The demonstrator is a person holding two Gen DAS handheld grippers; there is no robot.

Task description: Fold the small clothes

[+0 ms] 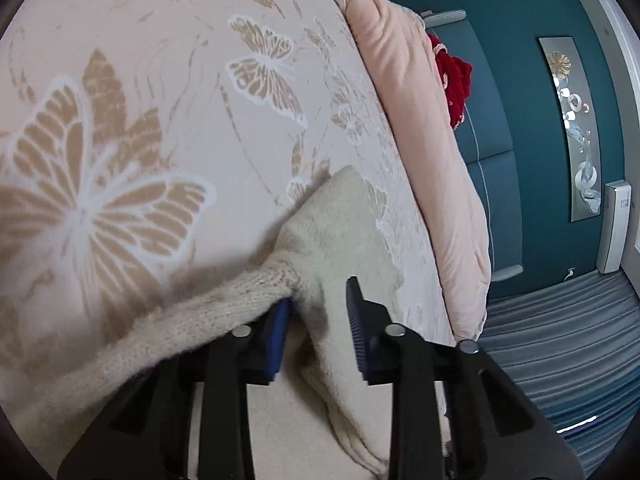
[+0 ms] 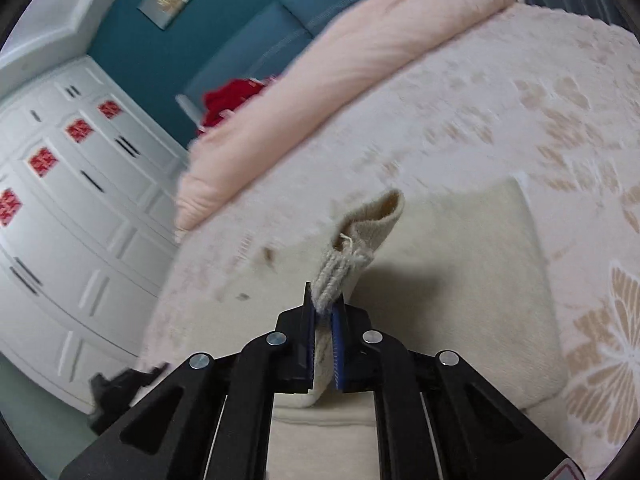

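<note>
We see a bed under a pale bedspread (image 1: 160,80) patterned with tan butterflies, a folded pink quilt (image 1: 420,140) along its edge at three o'clock. Beyond stands a blue padded headboard (image 1: 492,128) with a red cloth (image 1: 456,80) against it, a teal wall (image 1: 532,20) carrying a long picture (image 1: 576,128), and white wardrobes (image 2: 72,208) at nine o'clock.

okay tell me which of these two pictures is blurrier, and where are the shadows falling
Right wrist view: blurrier, the butterfly bedspread and white wardrobe smeared by motion, and a dark shadow on the cream sweater beside the right gripper. Left wrist view: sharper, with soft shadow under the lifted knit by the left gripper.
</note>
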